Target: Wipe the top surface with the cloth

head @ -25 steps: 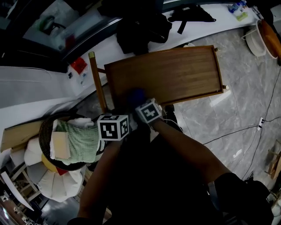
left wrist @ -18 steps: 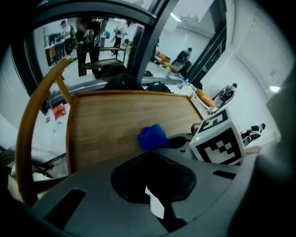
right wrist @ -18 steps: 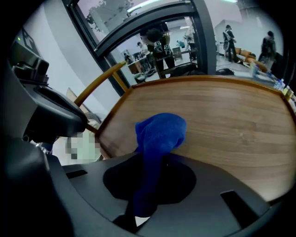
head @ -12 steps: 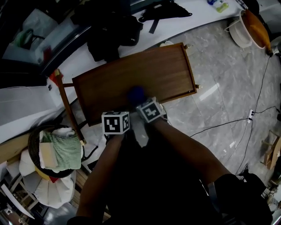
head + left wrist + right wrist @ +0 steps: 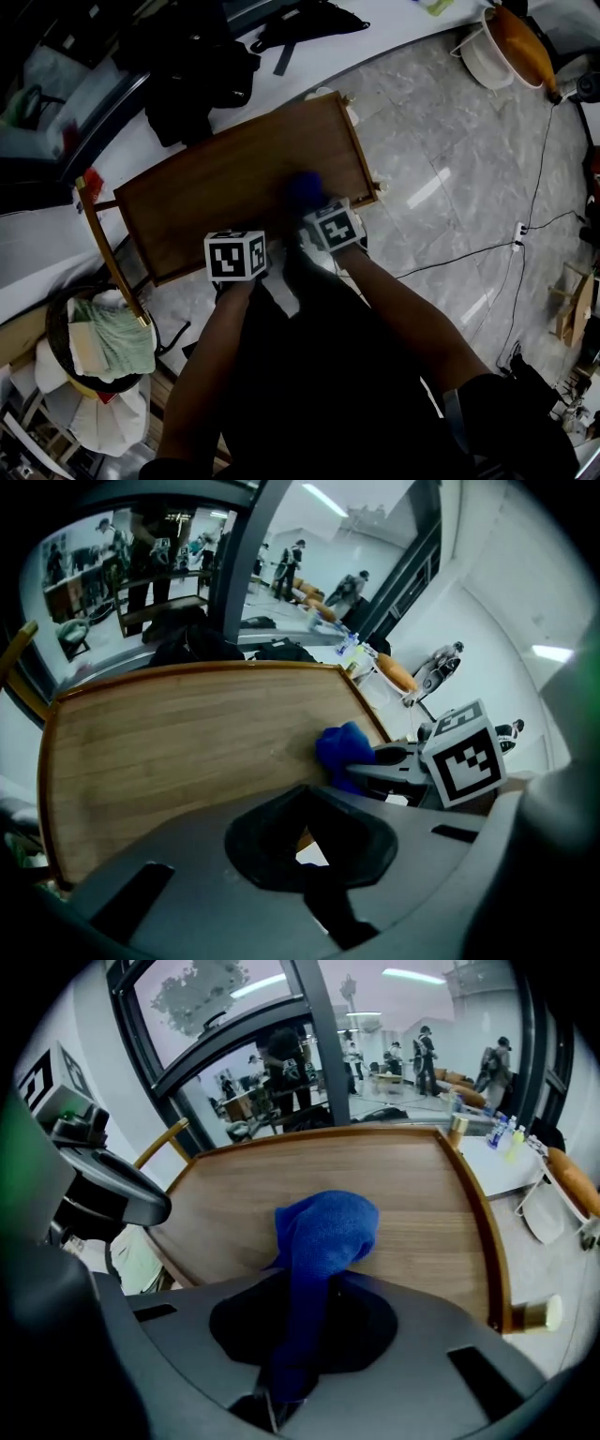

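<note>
The wooden table top (image 5: pixel 216 187) lies ahead of me, with a raised rim (image 5: pixel 478 1222) along its right side. My right gripper (image 5: pixel 323 220) is shut on a blue cloth (image 5: pixel 305 187), whose bunched end rests on the near right part of the wood. In the right gripper view the blue cloth (image 5: pixel 323 1232) runs down into the right gripper (image 5: pixel 281 1377). My left gripper (image 5: pixel 234 255) hovers at the table's near edge, left of the right one. In its own view the left gripper (image 5: pixel 319 883) looks shut, with nothing held. The blue cloth (image 5: pixel 345 752) shows beside it.
A round basket (image 5: pixel 56 323) with a green cloth (image 5: pixel 117 337) sits on the floor at left, beside a wooden chair rail (image 5: pixel 108 248). Black bags (image 5: pixel 197 66) lie beyond the table. A white and orange object (image 5: pixel 511 37) and cables (image 5: pixel 469 253) are on the marble floor at right.
The right gripper has carried the blue cloth from the table's near left-centre toward its right end. The left gripper stays by the near edge. My head view has swung right.
</note>
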A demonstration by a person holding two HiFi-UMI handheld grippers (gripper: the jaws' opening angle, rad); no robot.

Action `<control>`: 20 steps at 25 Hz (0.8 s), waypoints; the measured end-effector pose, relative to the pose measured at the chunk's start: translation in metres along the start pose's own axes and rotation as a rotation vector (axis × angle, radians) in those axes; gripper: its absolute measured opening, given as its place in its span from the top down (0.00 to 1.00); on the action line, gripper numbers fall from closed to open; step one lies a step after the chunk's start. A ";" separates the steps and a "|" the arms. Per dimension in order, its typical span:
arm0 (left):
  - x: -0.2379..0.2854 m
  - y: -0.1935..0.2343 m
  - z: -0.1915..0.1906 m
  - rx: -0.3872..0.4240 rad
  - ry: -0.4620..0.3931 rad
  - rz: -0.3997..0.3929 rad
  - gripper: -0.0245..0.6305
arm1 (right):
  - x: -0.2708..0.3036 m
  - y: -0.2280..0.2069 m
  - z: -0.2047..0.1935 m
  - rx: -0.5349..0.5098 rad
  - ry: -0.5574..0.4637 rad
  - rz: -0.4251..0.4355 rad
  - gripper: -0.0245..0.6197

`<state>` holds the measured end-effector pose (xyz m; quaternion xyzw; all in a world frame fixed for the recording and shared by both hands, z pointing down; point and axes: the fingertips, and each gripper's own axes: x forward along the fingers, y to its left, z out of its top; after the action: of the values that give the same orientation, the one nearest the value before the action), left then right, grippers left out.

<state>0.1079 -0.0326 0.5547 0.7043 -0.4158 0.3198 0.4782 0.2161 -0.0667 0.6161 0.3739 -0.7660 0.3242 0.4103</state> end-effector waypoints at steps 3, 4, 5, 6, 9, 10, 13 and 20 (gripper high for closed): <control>0.003 -0.015 0.006 0.010 -0.006 -0.016 0.95 | -0.011 -0.035 -0.011 0.039 0.004 -0.063 0.86; 0.003 -0.019 0.008 0.014 -0.009 -0.021 0.95 | -0.016 -0.046 -0.013 0.049 -0.001 -0.087 0.86; 0.003 -0.023 0.010 0.021 -0.012 -0.024 0.95 | -0.021 -0.056 -0.014 0.057 -0.010 -0.111 0.86; 0.003 -0.027 0.012 0.028 -0.015 -0.027 0.95 | -0.024 -0.065 -0.015 0.064 -0.018 -0.133 0.86; 0.002 -0.033 0.018 0.037 -0.026 -0.035 0.95 | -0.034 -0.086 -0.018 0.086 -0.030 -0.193 0.86; 0.000 -0.035 0.020 0.034 -0.032 -0.036 0.95 | -0.036 -0.091 -0.020 0.095 -0.029 -0.209 0.86; -0.007 -0.037 0.026 0.026 -0.057 -0.031 0.95 | -0.042 -0.105 -0.024 0.118 -0.021 -0.254 0.86; -0.052 -0.014 0.041 -0.007 -0.149 -0.008 0.95 | -0.055 -0.105 -0.016 0.122 -0.062 -0.251 0.86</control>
<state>0.0989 -0.0539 0.4913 0.7263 -0.4483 0.2630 0.4497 0.3312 -0.0903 0.5954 0.5008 -0.7044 0.3045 0.4004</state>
